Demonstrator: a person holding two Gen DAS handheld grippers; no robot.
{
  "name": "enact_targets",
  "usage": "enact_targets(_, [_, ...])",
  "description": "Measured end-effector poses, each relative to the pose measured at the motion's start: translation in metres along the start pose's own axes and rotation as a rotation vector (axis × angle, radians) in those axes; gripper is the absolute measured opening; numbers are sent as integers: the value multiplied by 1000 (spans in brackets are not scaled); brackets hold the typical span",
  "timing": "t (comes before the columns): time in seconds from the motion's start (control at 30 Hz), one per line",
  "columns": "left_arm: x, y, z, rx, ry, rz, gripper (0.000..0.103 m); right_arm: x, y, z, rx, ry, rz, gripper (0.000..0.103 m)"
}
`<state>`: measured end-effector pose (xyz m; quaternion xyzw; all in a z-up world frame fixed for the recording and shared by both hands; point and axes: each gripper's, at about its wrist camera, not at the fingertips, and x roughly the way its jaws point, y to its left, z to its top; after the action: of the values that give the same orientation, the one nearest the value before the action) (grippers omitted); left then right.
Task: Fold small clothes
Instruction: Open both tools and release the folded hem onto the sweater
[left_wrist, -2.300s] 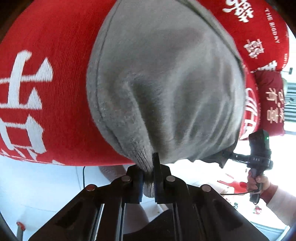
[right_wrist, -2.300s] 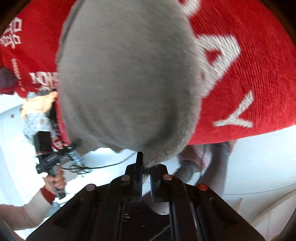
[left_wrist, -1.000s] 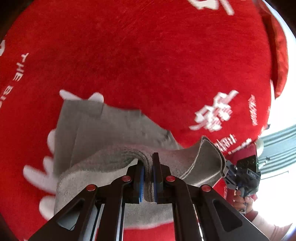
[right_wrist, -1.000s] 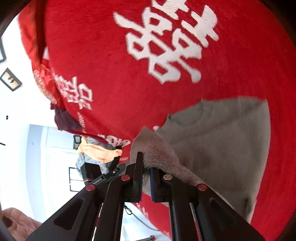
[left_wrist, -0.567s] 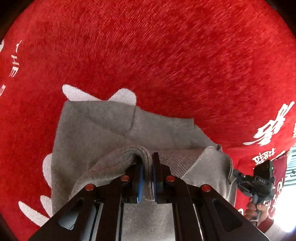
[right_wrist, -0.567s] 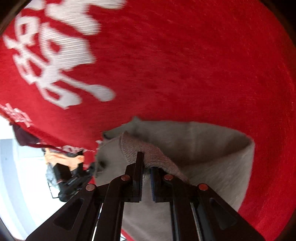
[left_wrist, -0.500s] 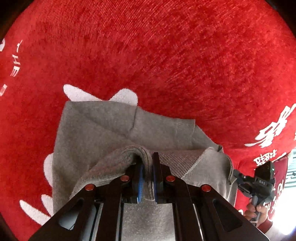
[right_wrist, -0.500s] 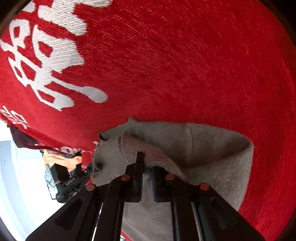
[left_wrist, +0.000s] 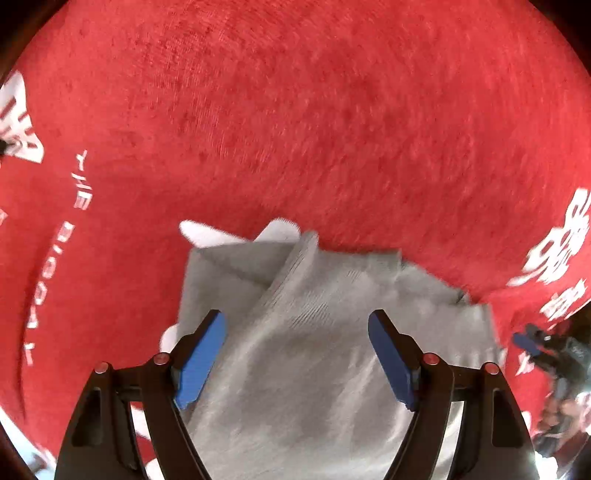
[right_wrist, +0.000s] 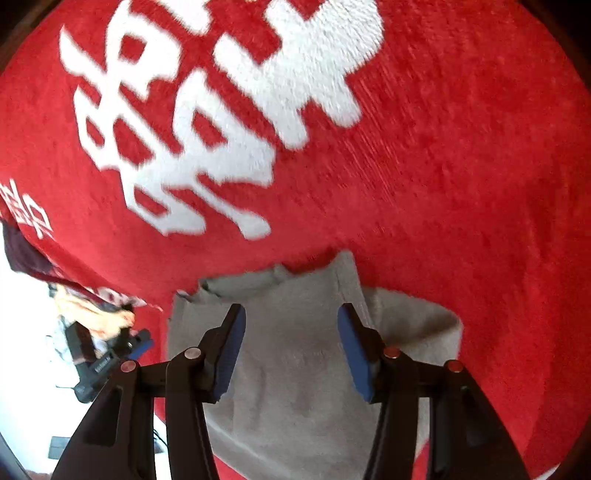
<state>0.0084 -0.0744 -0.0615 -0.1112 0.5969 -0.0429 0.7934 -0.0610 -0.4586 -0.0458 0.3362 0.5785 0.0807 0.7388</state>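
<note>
The left tool (left_wrist: 297, 323) stands spread, its jaws having just been opening, and the folded grey garment (left_wrist: 314, 369) lies loose between and below its blue pads (left_wrist: 199, 354), flat on the red blanket (left_wrist: 295, 110) with white lettering. The right tool (right_wrist: 291, 317) is likewise parted, its jaws having just been opening too, with the grey garment (right_wrist: 295, 369) spread beneath and between its fingers and no pad pressing on it. Off to the right of the left tool, the right tool (left_wrist: 535, 341) shows at the cloth's far edge, blurred.
</note>
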Motion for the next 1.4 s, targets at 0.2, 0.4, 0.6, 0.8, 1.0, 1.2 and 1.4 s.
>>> enact_targets(0.2, [13, -2, -35, 79, 83, 36, 80, 2, -5, -37, -88, 58, -151, 57])
enact_targets(0.4, [2, 9, -77, 94, 116, 89, 80, -26, -43, -86, 22, 92, -160, 57])
enact_targets(0.6, [10, 40, -116, 69, 194, 151, 80, -47, -77, -155, 199, 177, -60, 57])
enact_targets(0.8, [12, 51, -131, 46, 211, 148, 80, -18, -68, -172, 205, 232, -53, 26])
enact_targets(1.0, [10, 54, -141, 76, 220, 169, 81, -19, -65, -173, 112, 260, -185, 13])
enact_targets(1.2, [-7, 71, -162, -12, 237, 184, 81, -31, -69, -181, 141, 253, -175, 16])
enact_targets(1.4, [-25, 72, -182, -52, 262, 186, 81, -51, -45, -186, 50, 240, -221, 16])
